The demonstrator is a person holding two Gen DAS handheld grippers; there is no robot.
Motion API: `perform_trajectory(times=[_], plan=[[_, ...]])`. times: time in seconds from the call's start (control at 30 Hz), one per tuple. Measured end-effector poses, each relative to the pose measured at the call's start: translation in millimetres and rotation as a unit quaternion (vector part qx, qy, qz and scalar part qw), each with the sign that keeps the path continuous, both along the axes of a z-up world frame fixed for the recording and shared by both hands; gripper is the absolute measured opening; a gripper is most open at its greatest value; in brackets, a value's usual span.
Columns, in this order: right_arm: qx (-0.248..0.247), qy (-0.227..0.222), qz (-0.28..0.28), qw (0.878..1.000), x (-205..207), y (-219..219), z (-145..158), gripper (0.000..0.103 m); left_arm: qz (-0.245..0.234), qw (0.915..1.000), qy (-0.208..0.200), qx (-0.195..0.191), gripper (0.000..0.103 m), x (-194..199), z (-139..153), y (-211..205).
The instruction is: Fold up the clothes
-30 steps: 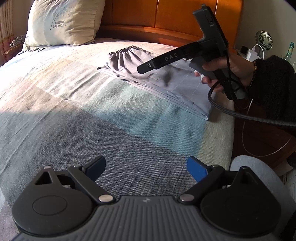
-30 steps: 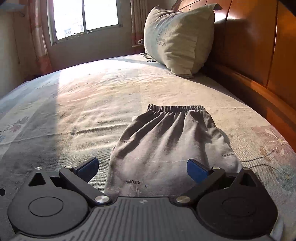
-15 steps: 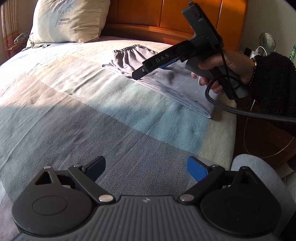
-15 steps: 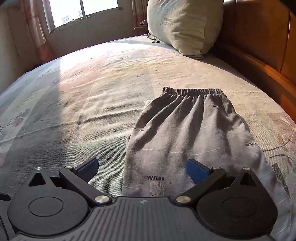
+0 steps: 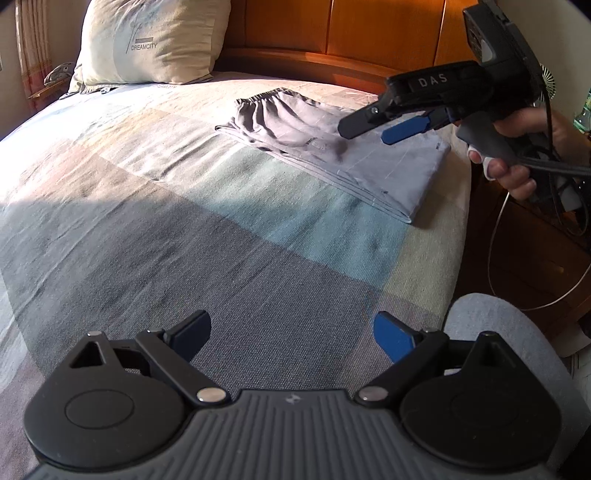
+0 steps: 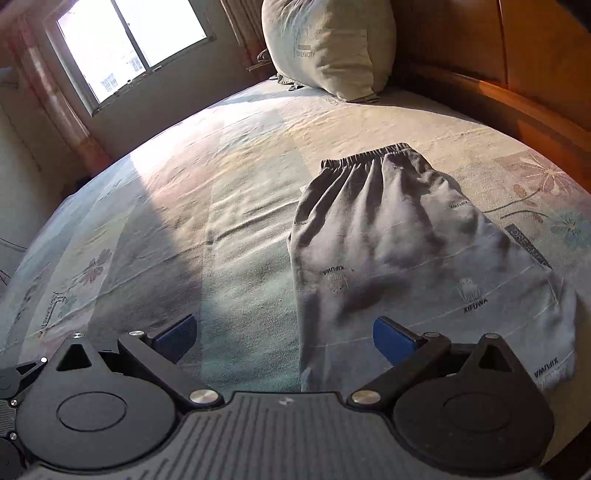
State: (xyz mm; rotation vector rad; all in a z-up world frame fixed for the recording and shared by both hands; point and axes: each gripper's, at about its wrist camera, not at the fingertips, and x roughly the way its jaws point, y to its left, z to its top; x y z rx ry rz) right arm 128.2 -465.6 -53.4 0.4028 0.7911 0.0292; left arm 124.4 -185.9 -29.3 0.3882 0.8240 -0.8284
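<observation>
Grey folded pants (image 5: 332, 155) with an elastic waistband lie flat on the bed near the headboard; they also show in the right wrist view (image 6: 406, 243). My right gripper (image 6: 286, 336) is open and empty, raised above the pants' near end; in the left wrist view it (image 5: 373, 125) hovers over the pants. My left gripper (image 5: 291, 334) is open and empty, low over the bedsheet well in front of the pants.
A patterned bedsheet (image 5: 166, 206) covers the bed. A beige pillow (image 5: 151, 40) leans on the wooden headboard (image 5: 332, 33). A nightstand (image 5: 535, 258) with cables stands at the right bed edge. A window (image 6: 129, 44) is at the far side.
My right gripper has risen and drawn back from the pants, tilting down. The left gripper has hardly moved. The pants lie unchanged.
</observation>
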Motion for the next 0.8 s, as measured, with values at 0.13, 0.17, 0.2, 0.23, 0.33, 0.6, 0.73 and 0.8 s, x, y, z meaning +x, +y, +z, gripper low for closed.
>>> perform_trajectory(times=[0.13, 0.17, 0.2, 0.23, 0.33, 0.6, 0.73, 0.8], plan=[[-0.002, 0.03, -0.03, 0.999, -37, 5, -13, 0.103, 0.012, 0.9995, -0.031, 0.003, 0.095, -14, 11, 8], [-0.002, 0.033, -0.038, 0.999, -47, 5, -14, 0.103, 0.013, 0.9992, -0.038, 0.002, 0.095, -17, 15, 9], [-0.002, 0.036, -0.046, 0.998, -57, 6, -14, 0.103, 0.013, 0.9989, -0.045, -0.001, 0.095, -22, 19, 9], [-0.005, 0.035, -0.05, 0.998, -66, 9, -12, 0.103, 0.014, 0.9985, -0.053, -0.004, 0.095, -26, 22, 10], [-0.016, 0.035, -0.06, 0.997, -95, 17, -4, 0.103, 0.024, 0.9957, -0.087, -0.019, 0.101, -43, 33, 7], [-0.044, 0.022, -0.073, 0.996, -158, 40, 23, 0.103, 0.107, 0.9824, -0.117, -0.1, 0.102, -70, 62, 2], [-0.064, 0.017, -0.077, 0.995, -182, 54, 35, 0.103, 0.1, 0.9864, -0.108, -0.072, 0.102, -77, 69, -9], [-0.065, 0.01, -0.074, 0.995, -192, 61, 40, 0.103, 0.09, 0.9878, -0.112, -0.06, 0.102, -84, 72, -15]])
